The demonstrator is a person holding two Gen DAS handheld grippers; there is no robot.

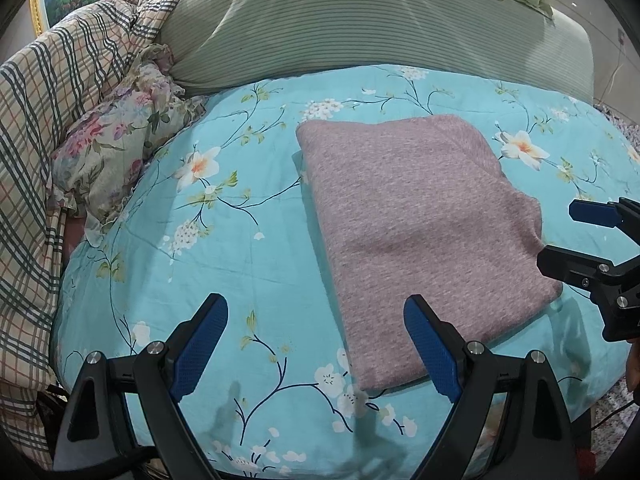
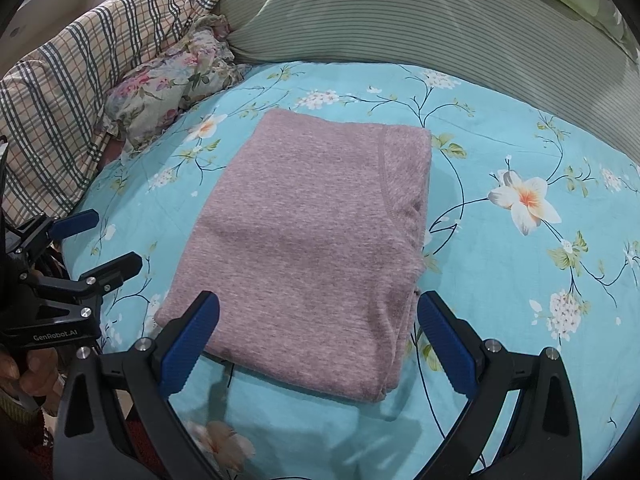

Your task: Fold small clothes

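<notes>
A pinkish-mauve knit garment [image 1: 420, 216] lies folded into a flat rectangle on the turquoise floral bedsheet [image 1: 224, 248]. It also shows in the right wrist view [image 2: 312, 240], with a seam near its right edge. My left gripper [image 1: 316, 344] is open and empty, hovering over the sheet at the garment's near left corner; it also shows in the right wrist view [image 2: 104, 240]. My right gripper [image 2: 320, 344] is open and empty just above the garment's near edge; it also shows in the left wrist view [image 1: 560, 236], beside the garment's right edge.
A plaid quilt [image 1: 60, 120] and a floral pillow [image 1: 120, 148] are bunched along the left. A green striped pillow [image 1: 360, 28] lies behind the garment. The bed's edge drops off at the near right.
</notes>
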